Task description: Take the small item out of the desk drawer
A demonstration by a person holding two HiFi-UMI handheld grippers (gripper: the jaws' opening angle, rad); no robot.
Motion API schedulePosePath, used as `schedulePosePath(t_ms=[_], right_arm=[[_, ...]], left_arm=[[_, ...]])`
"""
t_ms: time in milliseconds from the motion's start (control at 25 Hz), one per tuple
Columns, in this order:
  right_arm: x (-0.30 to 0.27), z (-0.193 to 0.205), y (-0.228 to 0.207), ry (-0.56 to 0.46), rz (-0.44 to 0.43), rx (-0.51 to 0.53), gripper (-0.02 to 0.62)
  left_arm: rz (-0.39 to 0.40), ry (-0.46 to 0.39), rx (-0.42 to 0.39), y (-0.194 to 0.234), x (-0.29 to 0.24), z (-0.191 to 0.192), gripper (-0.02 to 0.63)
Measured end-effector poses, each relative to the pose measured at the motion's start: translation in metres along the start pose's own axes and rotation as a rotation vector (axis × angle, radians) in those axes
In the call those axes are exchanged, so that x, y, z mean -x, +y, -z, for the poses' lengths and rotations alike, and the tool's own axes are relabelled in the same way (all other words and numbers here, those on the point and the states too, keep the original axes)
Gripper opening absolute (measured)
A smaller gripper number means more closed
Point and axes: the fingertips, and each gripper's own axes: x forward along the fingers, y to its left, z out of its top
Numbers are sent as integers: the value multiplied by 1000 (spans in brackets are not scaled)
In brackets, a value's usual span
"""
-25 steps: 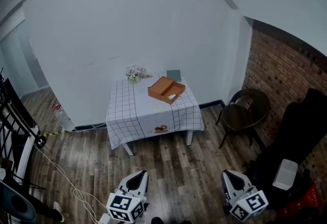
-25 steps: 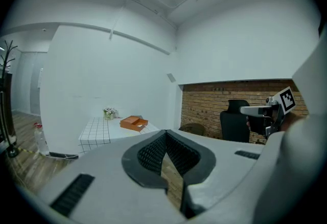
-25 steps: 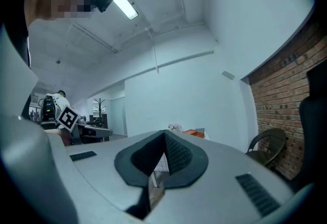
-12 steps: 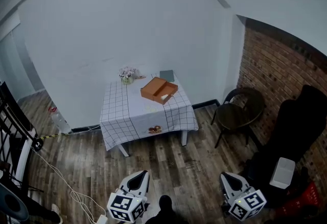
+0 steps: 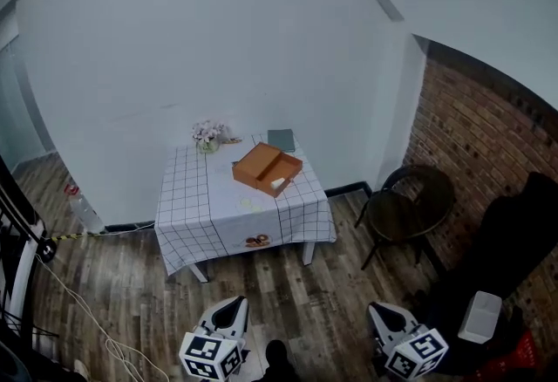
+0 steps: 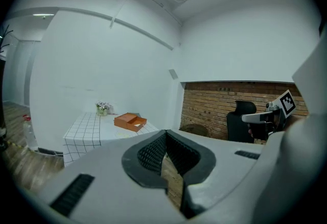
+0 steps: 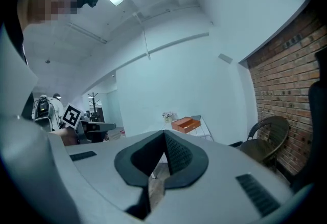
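Note:
A small orange desk drawer unit [image 5: 259, 164] lies on a checked-cloth table [image 5: 218, 210] far ahead by the white wall. Its drawer [image 5: 281, 180] is slid open and a small pale item [image 5: 277, 184] shows inside. Both grippers hang low over the wooden floor, far short of the table. The left gripper [image 5: 228, 308] and the right gripper [image 5: 384, 313] are shut, with nothing between the jaws. In the left gripper view the left gripper [image 6: 164, 133] points toward the drawer unit [image 6: 130, 121]. Beyond the right gripper [image 7: 164, 134] in its own view stands the drawer unit [image 7: 185, 125].
A flower pot [image 5: 207, 135] and a grey book [image 5: 281, 139] sit at the table's back. A round dark chair [image 5: 405, 201] stands right of the table by the brick wall, with a black office chair [image 5: 510, 245] and a white bin [image 5: 482, 317] nearer. A bottle [image 5: 81, 208] and cable lie left.
The head view has swung, so the table now sits further left in the picture. Both grippers stay low at the bottom edge, still shut. A dark shoe tip now shows between them.

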Motion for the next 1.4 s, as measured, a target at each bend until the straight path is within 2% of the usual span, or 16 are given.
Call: schedulePosePath(t_ms=[280, 560, 840, 1080, 1240, 1400], right_arm=[[-124, -37, -17, 17, -6, 24, 5], [-225, -66, 9, 34, -82, 85, 5], [-272, -65, 5, 80, -110, 76, 5], [-319, -66, -17, 99, -160, 51, 5], [-357, -70, -36, 107, -221, 34, 5], [-395, -77, -79, 117, -248, 25, 5]], left_arm=[[9, -24, -7, 84, -81, -48, 9], [2, -38, 16, 154, -125, -71, 9], [-40, -45, 49, 190, -140, -76, 10], [-97, -29, 61, 213, -167, -76, 10], [-144, -18, 56, 225, -197, -81, 9], [-171, -1, 71, 233, -251, -83, 10]])
